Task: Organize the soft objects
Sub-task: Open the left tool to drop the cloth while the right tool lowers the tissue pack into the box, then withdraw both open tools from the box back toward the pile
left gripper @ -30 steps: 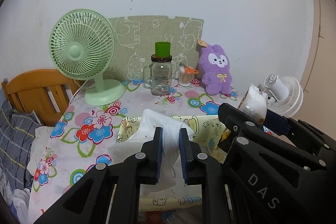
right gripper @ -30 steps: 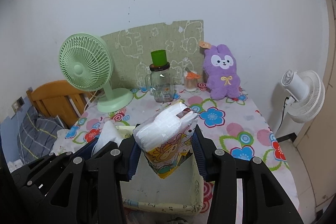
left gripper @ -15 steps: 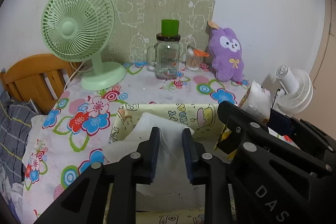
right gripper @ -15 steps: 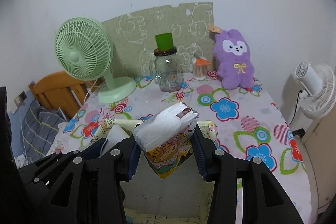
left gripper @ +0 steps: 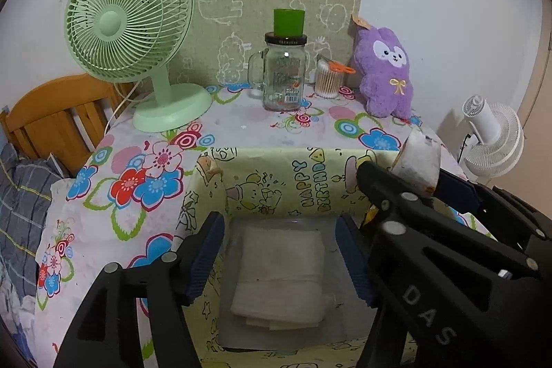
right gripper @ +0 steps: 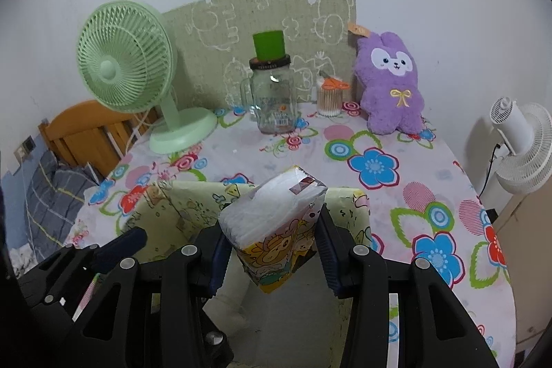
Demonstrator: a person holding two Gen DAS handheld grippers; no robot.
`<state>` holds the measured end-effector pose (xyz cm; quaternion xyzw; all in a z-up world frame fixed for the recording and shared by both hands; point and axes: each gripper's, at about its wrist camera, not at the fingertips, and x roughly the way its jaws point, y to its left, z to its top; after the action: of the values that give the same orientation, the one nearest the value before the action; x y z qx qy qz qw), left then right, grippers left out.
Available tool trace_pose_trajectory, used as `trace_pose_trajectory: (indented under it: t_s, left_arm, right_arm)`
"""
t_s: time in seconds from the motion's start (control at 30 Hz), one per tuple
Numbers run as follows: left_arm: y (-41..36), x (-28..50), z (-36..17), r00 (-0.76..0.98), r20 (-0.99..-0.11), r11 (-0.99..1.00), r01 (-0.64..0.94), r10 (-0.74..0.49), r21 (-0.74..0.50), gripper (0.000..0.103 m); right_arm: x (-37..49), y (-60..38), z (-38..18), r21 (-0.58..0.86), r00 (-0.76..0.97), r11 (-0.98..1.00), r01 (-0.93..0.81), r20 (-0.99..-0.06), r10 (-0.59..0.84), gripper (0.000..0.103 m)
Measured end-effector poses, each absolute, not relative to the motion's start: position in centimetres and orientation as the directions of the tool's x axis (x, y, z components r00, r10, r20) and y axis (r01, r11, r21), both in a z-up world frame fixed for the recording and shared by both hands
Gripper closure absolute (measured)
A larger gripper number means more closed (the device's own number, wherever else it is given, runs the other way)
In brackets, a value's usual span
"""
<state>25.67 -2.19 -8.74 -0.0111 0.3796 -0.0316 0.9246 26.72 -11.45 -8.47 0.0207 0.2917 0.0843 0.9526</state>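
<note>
White towel [left gripper: 279,275] lay in the box [left gripper: 276,181], freed as the left gripper [left gripper: 281,259] spread; the right gripper [right gripper: 272,256], loosening slightly, gripped a tissue pack [right gripper: 276,226] above the box.

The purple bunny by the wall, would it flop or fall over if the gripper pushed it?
Probably yes. The purple bunny looks plush and fluffy, so it would likely squash and bend. It seems to lean against the green mat, so a nudge might tip it. It is likely light.
</note>
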Motion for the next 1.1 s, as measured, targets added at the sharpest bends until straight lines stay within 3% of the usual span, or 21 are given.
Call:
trace_pose_trajectory:
  t_s: [0.17, 0.2, 0.73, 1.1]
  left_arm:
    - [-2.3, 25.6, -9.0, 0.706, -0.704, 0.997, 0.06, -0.073, -0.044, 0.029]
    - [-2.2, 25.6, -8.9, 0.707, -0.703, 0.997, 0.06, -0.074, -0.044, 0.028]
    - [-2.8, 22.9, -6.4, 0.746, -0.661, 0.996, 0.078, -0.079, -0.032, 0.021]
    - [-3.3, 19.9, -4.3, 0.783, -0.614, 0.995, 0.099, -0.096, -0.029, 0.017]
  right_arm:
    - [26.4, -11.4, -8.7, 0.084, 0.83, 0.986, -0.147, -0.532, 0.169, 0.016]
    - [26.3, -11.5, -8.6, 0.091, 0.832, 0.985, -0.15, -0.527, 0.175, 0.014]
    - [23.1, -12.2, -6.5, 0.102, 0.855, 0.982, -0.156, -0.485, 0.187, 0.013]
    - [19.7, -13.0, -4.7, 0.097, 0.881, 0.983, -0.153, -0.438, 0.181, 0.006]
